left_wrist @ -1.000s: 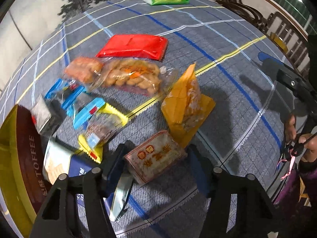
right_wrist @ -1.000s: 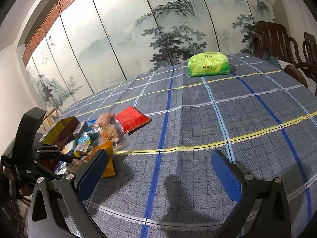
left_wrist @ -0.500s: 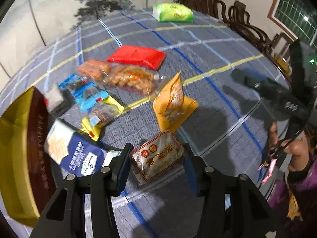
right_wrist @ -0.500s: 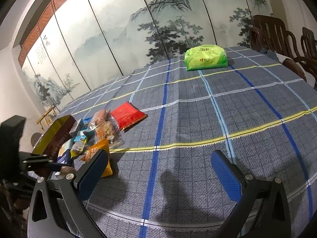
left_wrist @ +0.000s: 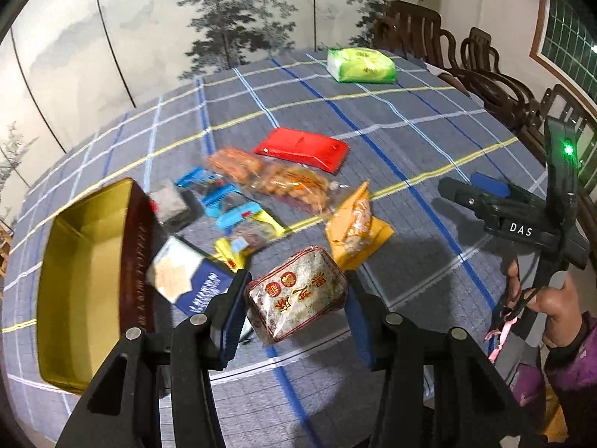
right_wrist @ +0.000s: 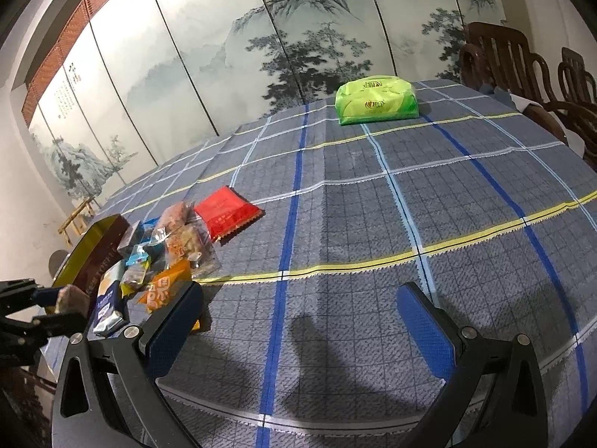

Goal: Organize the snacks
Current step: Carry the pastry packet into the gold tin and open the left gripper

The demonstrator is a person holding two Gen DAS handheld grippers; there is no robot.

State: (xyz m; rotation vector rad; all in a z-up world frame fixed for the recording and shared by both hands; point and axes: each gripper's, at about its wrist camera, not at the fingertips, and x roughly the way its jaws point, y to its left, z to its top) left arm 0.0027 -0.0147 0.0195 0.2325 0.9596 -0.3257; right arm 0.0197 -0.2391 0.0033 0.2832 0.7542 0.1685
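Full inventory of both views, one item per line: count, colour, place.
Tin: 1, gold inside, brown sides, table's left.
Held packet: 1, clear with red seals, in left hand-held gripper.
Red pack: 1, red, mid-table.
Orange pack: 1, orange, right of pile.
Clear snack bags: 2, orange contents, below red pack.
Green pack: 1, green, far edge.
Chairs: several, dark wood, right.
Left hand-held gripper: shut on packet.
Right hand-held gripper: open, empty.

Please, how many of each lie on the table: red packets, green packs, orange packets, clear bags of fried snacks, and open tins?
red packet: 1
green pack: 1
orange packet: 1
clear bags of fried snacks: 2
open tin: 1
Total: 6
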